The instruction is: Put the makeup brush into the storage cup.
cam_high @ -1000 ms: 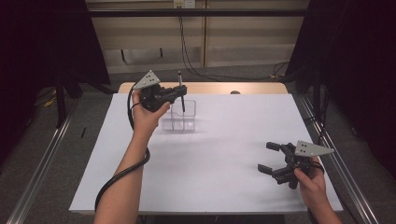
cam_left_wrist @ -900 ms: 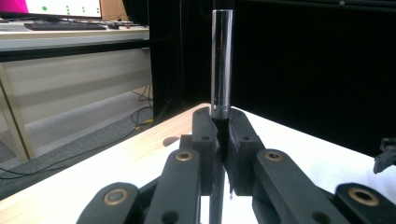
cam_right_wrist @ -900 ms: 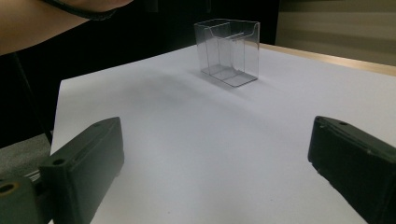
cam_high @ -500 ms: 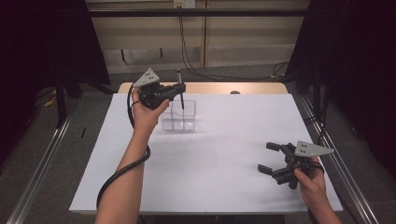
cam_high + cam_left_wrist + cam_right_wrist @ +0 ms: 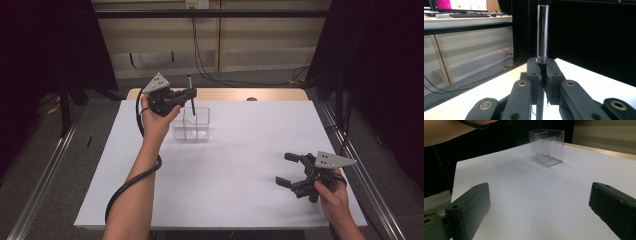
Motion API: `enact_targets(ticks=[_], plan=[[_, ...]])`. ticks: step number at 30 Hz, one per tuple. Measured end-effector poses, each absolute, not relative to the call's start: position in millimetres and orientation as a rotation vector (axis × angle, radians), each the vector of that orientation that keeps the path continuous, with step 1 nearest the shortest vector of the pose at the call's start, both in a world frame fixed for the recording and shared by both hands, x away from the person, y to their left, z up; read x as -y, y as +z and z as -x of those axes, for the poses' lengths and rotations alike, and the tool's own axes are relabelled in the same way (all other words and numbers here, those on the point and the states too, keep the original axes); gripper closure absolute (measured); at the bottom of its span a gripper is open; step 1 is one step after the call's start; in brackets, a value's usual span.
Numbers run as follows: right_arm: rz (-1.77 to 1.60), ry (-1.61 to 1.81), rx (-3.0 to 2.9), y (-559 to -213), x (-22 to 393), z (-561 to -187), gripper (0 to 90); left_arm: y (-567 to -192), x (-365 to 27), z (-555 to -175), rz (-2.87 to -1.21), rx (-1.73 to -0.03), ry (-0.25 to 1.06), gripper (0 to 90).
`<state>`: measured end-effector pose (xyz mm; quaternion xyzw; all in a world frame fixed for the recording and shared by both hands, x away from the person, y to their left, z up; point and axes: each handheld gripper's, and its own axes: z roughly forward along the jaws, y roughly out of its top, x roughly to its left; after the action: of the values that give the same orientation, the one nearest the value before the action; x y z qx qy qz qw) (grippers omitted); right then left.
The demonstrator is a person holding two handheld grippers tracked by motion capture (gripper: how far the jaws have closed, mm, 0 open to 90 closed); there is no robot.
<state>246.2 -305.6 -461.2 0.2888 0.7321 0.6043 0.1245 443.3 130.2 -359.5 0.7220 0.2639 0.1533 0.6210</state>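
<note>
My left gripper [image 5: 190, 96] is held up at the far left of the table, shut on a thin pen-like stick [image 5: 190, 85] that stands upright between its jaws. In the left gripper view the stick [image 5: 542, 30] shows a clear barrel rising above the closed gripper [image 5: 543, 68]. Just right of and below it stands a clear plastic box with compartments [image 5: 192, 124], also in the right gripper view [image 5: 546, 146]; the stick's lower end hangs over the box's left part. My right gripper [image 5: 285, 169] rests low at the near right, open and empty [image 5: 539, 205].
A white sheet [image 5: 225, 165] covers the table, with a wooden edge strip [image 5: 280, 94] at the far side. The left forearm [image 5: 451, 130] and its cable [image 5: 130, 185] cross the left part. Metal rails run along both table sides.
</note>
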Motion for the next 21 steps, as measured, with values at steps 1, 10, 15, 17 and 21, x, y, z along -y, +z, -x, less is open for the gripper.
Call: enact_targets(ticks=[1,10,15,17,21], plan=[[-0.843,1.761,-2.134,-461,306,-246,2.9,-360,-130,-444,-1.660,-0.611,0.354,83.5],[-0.841,1.764,-2.132,-461,306,-246,2.8,-367,-129,-446,-1.666,-0.642,0.376,83.6],[-0.841,1.764,-2.132,-461,306,-246,2.9,-371,-130,-447,-1.668,-0.659,0.382,83.6],[-0.840,1.767,-2.131,-461,306,-246,2.9,-373,-130,-448,-1.672,-0.662,0.384,83.6],[-0.838,1.764,-2.133,-461,306,-246,2.9,-374,-130,-448,-1.670,-0.674,0.393,83.6]])
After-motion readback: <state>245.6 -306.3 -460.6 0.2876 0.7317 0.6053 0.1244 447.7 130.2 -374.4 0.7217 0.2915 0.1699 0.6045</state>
